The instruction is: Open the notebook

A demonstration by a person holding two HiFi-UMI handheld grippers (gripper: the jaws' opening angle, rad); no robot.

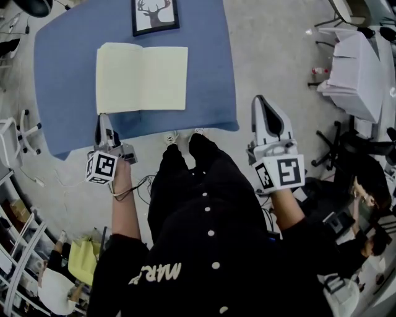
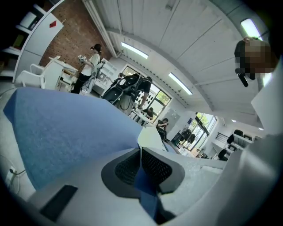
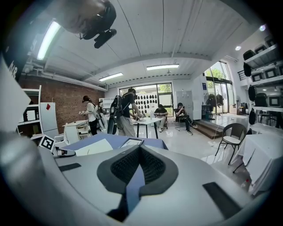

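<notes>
**Item:** notebook (image 1: pixel 142 77), lying open.

**Place relative to the grippers:**
- Left gripper (image 1: pixel 103 121): its tips are at the near edge of the table (image 1: pixel 62 80). The notebook's near left corner is just ahead of them. The rest of the book stretches ahead and to the right.
- Right gripper (image 1: pixel 261 102): held over the floor (image 1: pixel 272 56), off the table's near right corner. The notebook is ahead and to its left, well apart from it.

**State of the grippers:**
- Left: jaws together, nothing between them.
- Right: jaws together, nothing between them.
- Neither gripper touches the book.

**Condition of the item:**
- It lies flat with two cream pages facing up, and no writing can be made out on them.
- The fold runs away from the person, roughly mid-book.
- The edges are square to the table, and no cover shows from above.

**Surface:**
- The table has a blue top.
- A framed deer picture (image 1: pixel 154 15) lies beyond the notebook at the far edge. It sits close to the book without touching it.

**Room:**
- The floor is pale grey.
- To the right of the right gripper is a second table under a white cloth (image 1: pixel 356 74), with dark chairs beside it.
- The right gripper view shows a brick wall (image 3: pixel 66 99), strip lights (image 3: pixel 162 67) on a white ceiling and large windows.
- In the same view several people (image 3: pixel 126 112) stand or sit at far tables.
</notes>
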